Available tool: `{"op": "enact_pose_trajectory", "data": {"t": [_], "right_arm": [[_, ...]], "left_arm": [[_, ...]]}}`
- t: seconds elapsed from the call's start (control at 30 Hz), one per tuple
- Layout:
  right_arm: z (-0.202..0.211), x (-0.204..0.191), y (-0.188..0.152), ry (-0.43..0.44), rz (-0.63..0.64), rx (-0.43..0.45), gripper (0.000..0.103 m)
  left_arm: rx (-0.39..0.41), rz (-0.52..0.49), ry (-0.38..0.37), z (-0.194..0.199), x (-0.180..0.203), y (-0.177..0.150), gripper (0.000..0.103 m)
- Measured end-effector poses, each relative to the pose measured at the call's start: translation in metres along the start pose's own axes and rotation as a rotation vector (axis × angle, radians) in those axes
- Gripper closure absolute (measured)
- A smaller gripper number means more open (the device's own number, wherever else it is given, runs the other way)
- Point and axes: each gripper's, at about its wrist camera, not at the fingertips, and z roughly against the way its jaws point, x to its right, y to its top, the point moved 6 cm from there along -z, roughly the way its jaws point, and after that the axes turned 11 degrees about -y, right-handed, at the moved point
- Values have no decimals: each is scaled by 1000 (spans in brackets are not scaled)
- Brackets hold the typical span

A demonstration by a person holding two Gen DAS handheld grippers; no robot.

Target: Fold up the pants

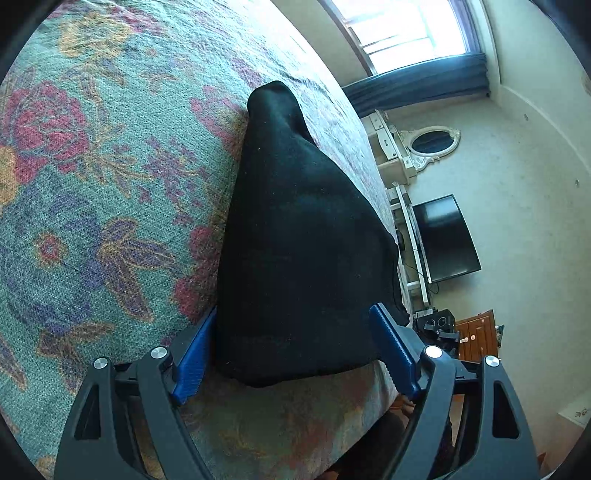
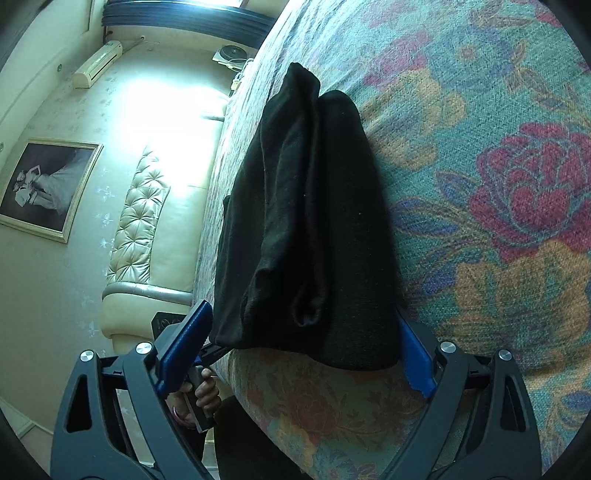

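Note:
The black pants [image 1: 303,236] lie as a folded bundle on the floral bedspread [image 1: 103,177], close to the bed's near edge. My left gripper [image 1: 291,343] is open, its blue pads [image 1: 192,354] standing on either side of the bundle's near end without squeezing it. In the right wrist view the pants [image 2: 314,221] show layered folds, with an open fold mouth at the near end. My right gripper [image 2: 299,347] is open too and straddles that near end, one blue finger [image 2: 415,358] resting on the bedspread [image 2: 498,184]. A hand [image 2: 205,395] holds the other gripper's handle below the bed edge.
The bed drops off just beside the pants. Past that edge the left wrist view shows a dark TV [image 1: 447,240], an oval mirror [image 1: 432,142], a wooden cabinet [image 1: 480,336] and a window [image 1: 410,33]. A tufted headboard [image 2: 140,221] and a framed picture [image 2: 44,188] appear in the right wrist view.

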Motion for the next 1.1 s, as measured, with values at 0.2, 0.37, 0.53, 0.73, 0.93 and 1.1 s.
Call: {"op": "enact_pose_trajectory", "data": {"t": [0.2, 0.37, 0.53, 0.73, 0.93, 1.1], "right_arm": [[-3, 11, -8, -57, -3, -9, 55], [-2, 14, -11, -32, -21, 5, 61], [2, 19, -10, -5, -39, 4, 64], [11, 25, -7, 7, -46, 11, 66], [19, 29, -6, 21, -52, 17, 68], [23, 27, -5, 24, -53, 15, 68]], "left_arm": [[-11, -49, 72, -5, 1, -6, 30], [19, -16, 102, -1, -7, -5, 54], [35, -46, 134, 0, -5, -4, 61], [45, -31, 145, 0, -3, -5, 63], [41, -28, 172, -1, 1, -6, 65], [42, -31, 187, -4, 5, -6, 65]]}}
